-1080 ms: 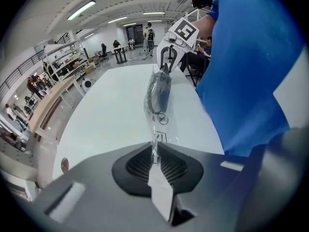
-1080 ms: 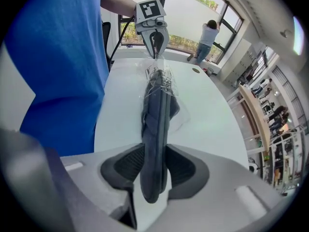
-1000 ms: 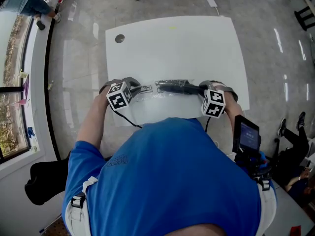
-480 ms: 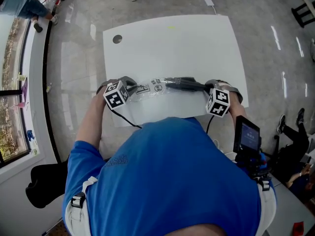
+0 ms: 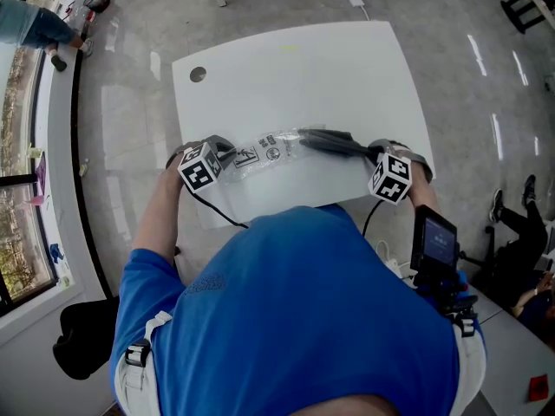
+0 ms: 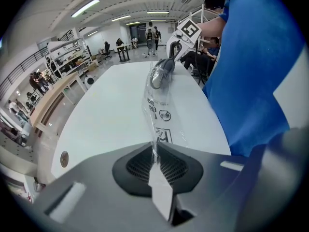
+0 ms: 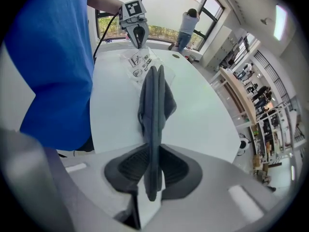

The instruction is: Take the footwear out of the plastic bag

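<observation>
- One dark grey, flat, soft piece of footwear (image 5: 334, 141) is strung between the two grippers over the near edge of the table. It stands on edge, not flat.
- In the right gripper view the footwear (image 7: 154, 105) shows two thin layers pressed side by side. I cannot tell whether it is one item or a pair.
- Its end toward the person's left sits inside the mouth of a clear plastic bag with black printed symbols (image 5: 260, 152). The end toward the right sticks out of the bag.
- Right gripper (image 7: 152, 170): jaws are closing with the footwear's free end between them. The ribbed pads bear on both faces, so the footwear is pinched.
- Left gripper (image 6: 154, 153): jaws are pressed together on the thin tail of the plastic bag (image 6: 159, 112). Only film sits between the pads, with no footwear in them.
- The bag runs in a fairly straight line from the left jaws to the footwear (image 6: 161, 71). Whether it touches the tabletop I cannot tell.
- In the head view the left gripper (image 5: 227, 152) and the right gripper (image 5: 368, 152) are well apart, one at each end of the bag-and-footwear line.
- White rounded-corner table (image 5: 303, 68): it has one small round grey cap (image 5: 198, 74) near its far left corner.
- Grey glossy floor (image 5: 130, 102) surrounds the table, and the person's blue shirt (image 5: 286, 319) fills the lower part of the view.
</observation>
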